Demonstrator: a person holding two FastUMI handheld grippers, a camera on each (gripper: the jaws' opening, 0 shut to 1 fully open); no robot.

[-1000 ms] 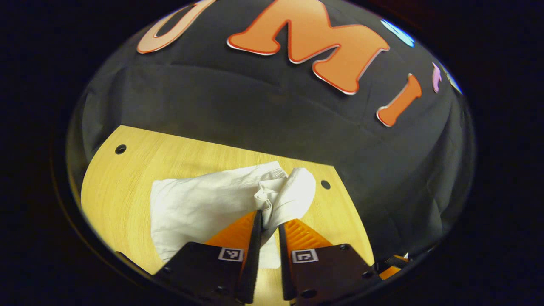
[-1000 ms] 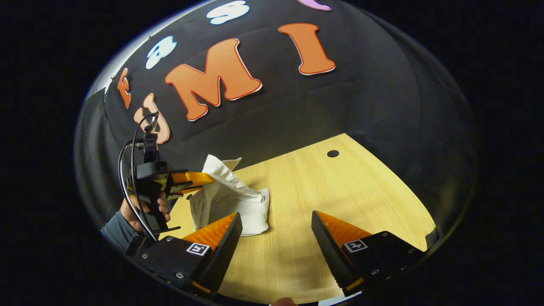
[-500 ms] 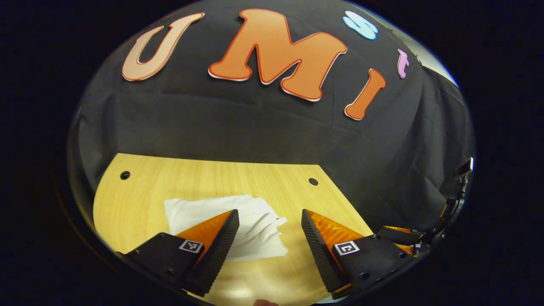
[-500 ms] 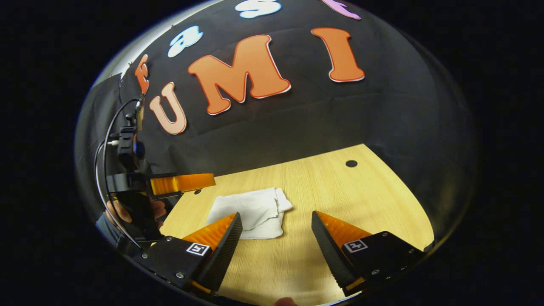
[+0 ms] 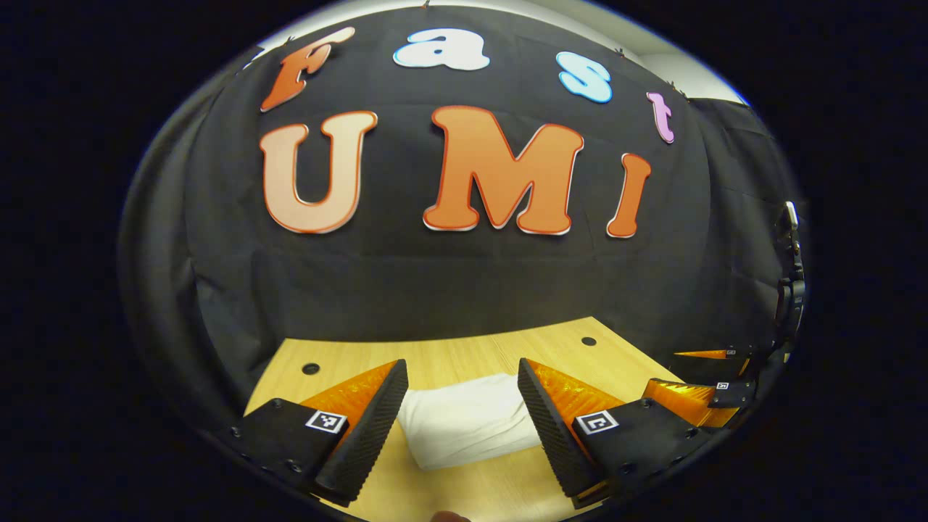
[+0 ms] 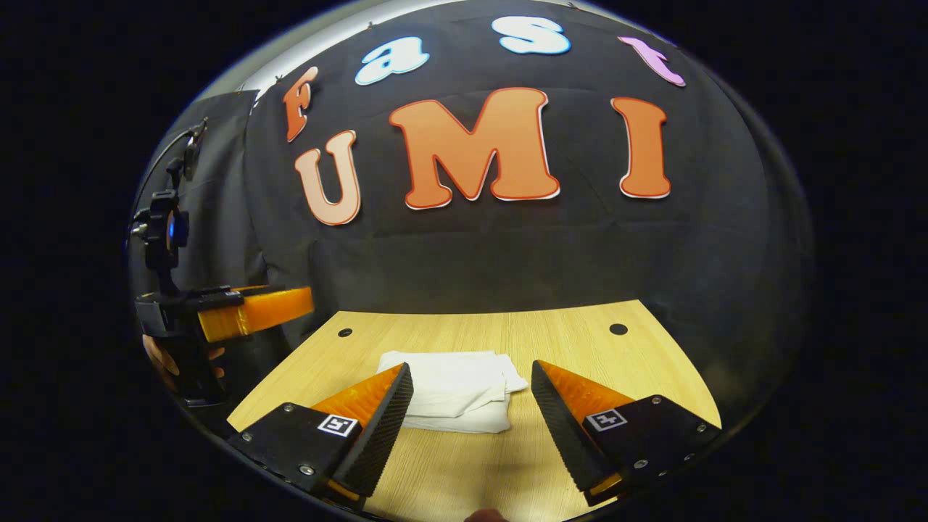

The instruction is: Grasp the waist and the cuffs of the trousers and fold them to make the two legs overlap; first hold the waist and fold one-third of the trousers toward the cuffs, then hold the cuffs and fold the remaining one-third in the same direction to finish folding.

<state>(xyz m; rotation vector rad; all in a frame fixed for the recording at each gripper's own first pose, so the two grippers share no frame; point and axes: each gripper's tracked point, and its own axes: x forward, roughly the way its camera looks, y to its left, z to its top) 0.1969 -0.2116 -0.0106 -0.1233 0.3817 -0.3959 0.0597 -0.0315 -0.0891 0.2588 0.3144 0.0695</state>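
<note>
- The white trousers (image 5: 464,419) are lying folded on the wooden table (image 5: 464,359), low at centre frame.
- The left gripper (image 5: 458,428) is hovering with fingers spread, holding nothing.
- The right gripper (image 6: 471,428) is likewise gaping, empty, above the trousers (image 6: 453,390).

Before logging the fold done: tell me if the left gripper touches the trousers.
Apart: the right gripper view shows the left gripper raised well off the trousers.
</note>
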